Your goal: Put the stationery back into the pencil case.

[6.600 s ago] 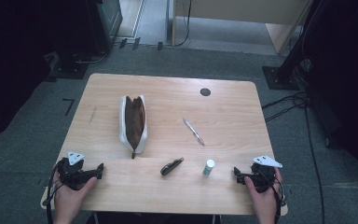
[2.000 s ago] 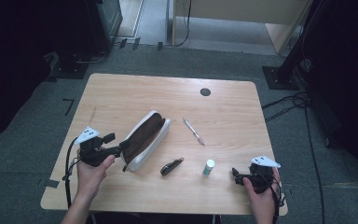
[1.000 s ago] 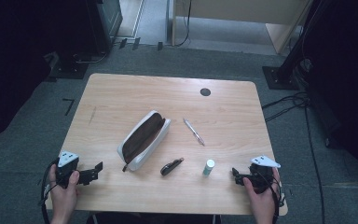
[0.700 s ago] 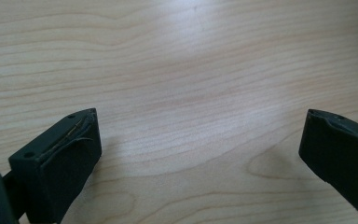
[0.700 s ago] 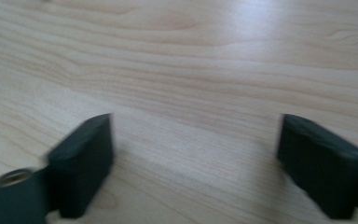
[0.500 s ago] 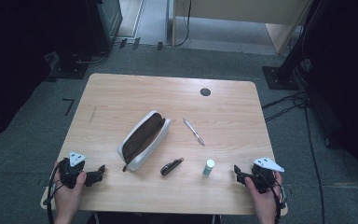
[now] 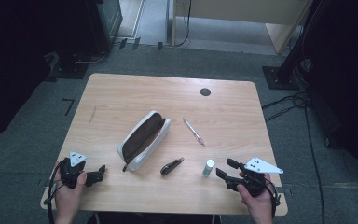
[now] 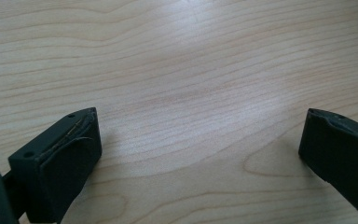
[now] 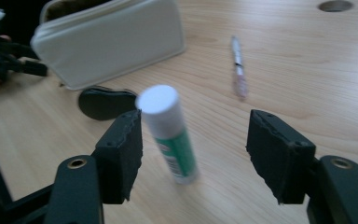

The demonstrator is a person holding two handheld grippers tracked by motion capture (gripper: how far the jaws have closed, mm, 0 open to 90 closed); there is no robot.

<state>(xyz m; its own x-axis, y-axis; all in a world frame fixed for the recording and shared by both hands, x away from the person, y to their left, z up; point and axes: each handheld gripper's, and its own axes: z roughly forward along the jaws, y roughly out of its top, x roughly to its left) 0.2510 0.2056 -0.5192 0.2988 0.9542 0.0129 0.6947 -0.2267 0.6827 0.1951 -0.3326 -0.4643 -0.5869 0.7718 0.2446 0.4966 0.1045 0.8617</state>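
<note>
A white pencil case (image 7: 144, 140) with a brown inside lies open and slantwise at mid-table. To its right lie a pen (image 7: 193, 131), a small black oblong object (image 7: 171, 166) and an upright green-and-white glue stick (image 7: 208, 167). My right gripper (image 7: 226, 169) points left at the glue stick from close by. In the right gripper view the glue stick (image 9: 170, 135) stands just ahead of the right gripper (image 9: 193, 140), nearer one jaw, with no pad pressing on it. Those jaws have just been closing and still stand apart. My left gripper (image 7: 100, 172) rests open at the near left corner over bare wood (image 8: 200, 70).
A dark round grommet (image 7: 205, 92) sits near the table's far edge. Around the wooden table (image 7: 121, 98) is grey carpet with cables and dark stands. The pencil case (image 9: 112, 37) and pen (image 9: 237, 65) lie beyond the glue stick in the right gripper view.
The pencil case went from lengthwise to slantwise, and the left hand withdrew to the near left corner. The right gripper has shifted up and left toward the glue stick.
</note>
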